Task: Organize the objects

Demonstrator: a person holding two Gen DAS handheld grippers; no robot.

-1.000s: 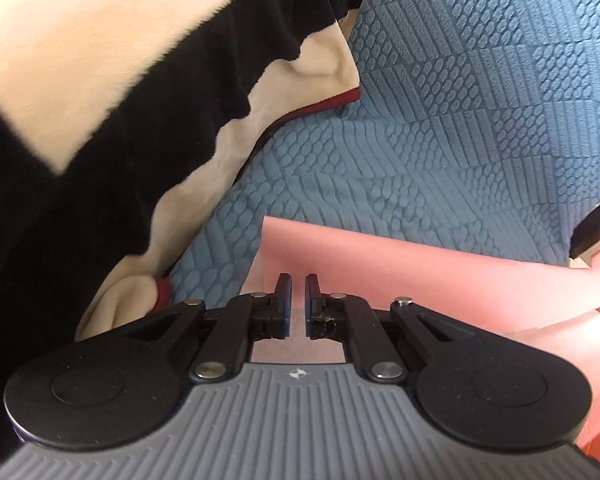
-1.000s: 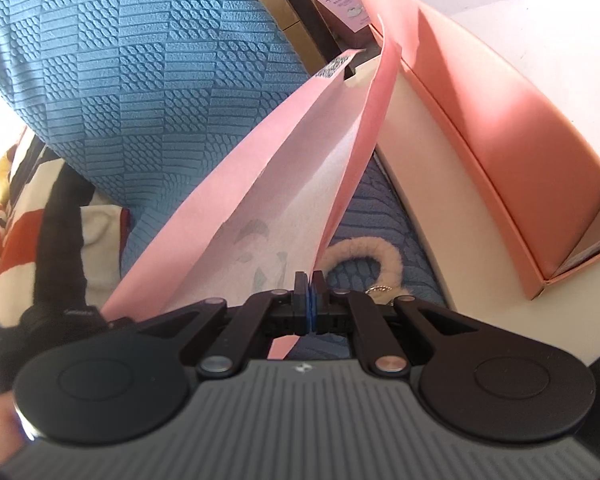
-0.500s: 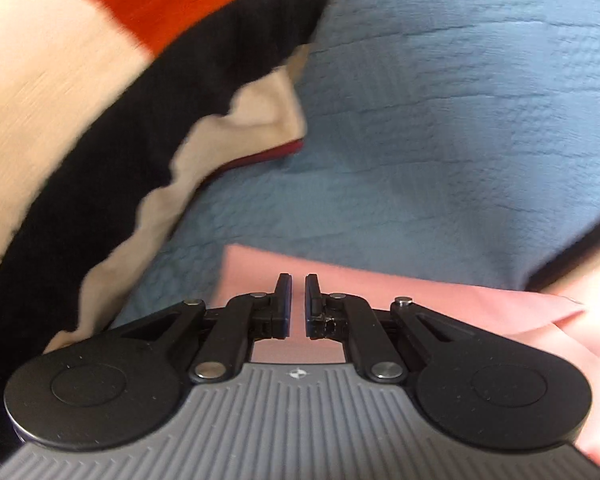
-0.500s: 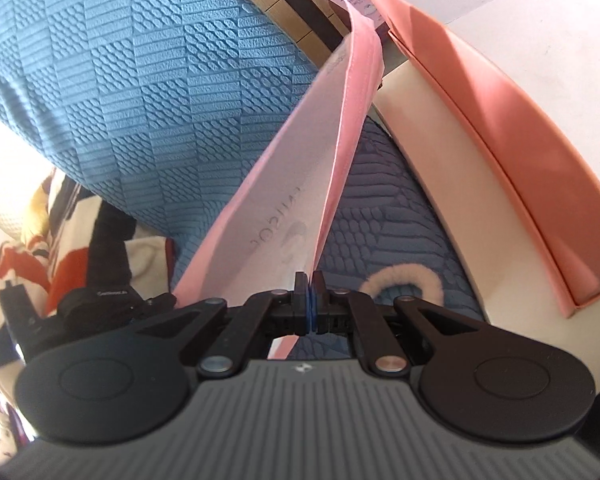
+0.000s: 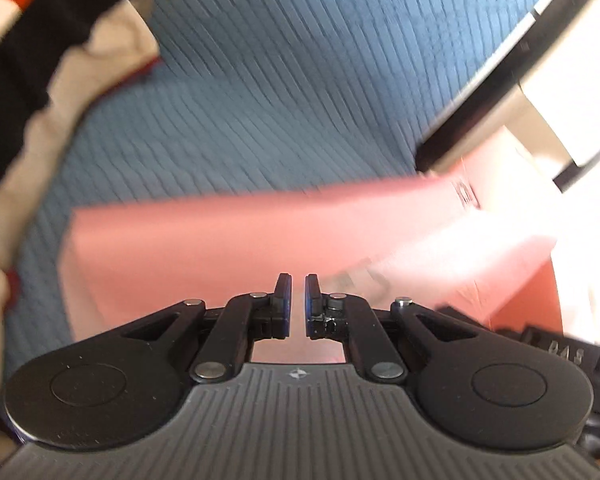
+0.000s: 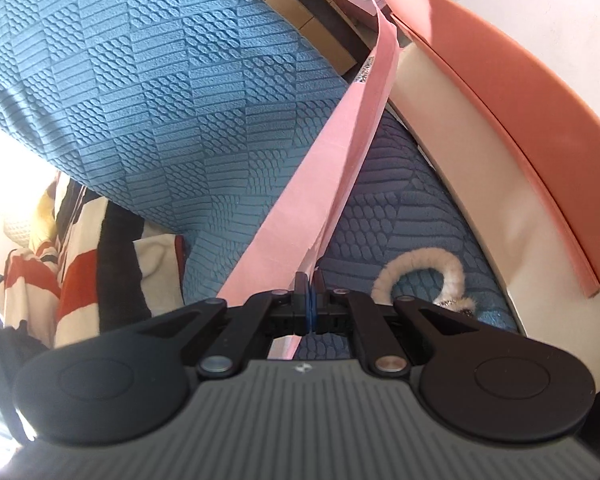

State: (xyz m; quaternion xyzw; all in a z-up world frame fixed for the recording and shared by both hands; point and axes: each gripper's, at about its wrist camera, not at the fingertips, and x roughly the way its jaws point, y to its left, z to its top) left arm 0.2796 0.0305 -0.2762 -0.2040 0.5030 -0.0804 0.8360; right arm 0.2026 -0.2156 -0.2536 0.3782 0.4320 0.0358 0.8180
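- Left wrist view: frame motion-blurred. The left gripper [image 5: 298,292] has its jaws drawn in as far as they go, a narrow slit remaining between the pads, nothing visibly pinched in it.
- A pink paper bag [image 5: 228,240] lies just beyond the fingertips, spread broadside over the blue textured cover [image 5: 260,92]. Whether the fingertips touch it cannot be told.
- A striped blanket [image 5: 40,60] in black, cream and orange lies bunched at the left edge, on the cover.
- A dark bar [image 5: 496,76] runs diagonally at upper right; too blurred to identify.
- Right wrist view: sharp. The right gripper [image 6: 310,280] is clamped tight on the near edge of the pink paper bag [image 6: 324,152], pads pressing the paper.
- Bag seen edge-on here, stretching away from the jaws toward upper right, held clear of the blue textured cover [image 6: 140,80].
- A fuzzy cream loop [image 6: 420,268] rests on the cover, just right of the fingertips, apart from the bag.
- A pink box [image 6: 520,128] sits on a cream surface [image 6: 460,140] at right.
- Striped blanket [image 6: 80,264] at lower left.
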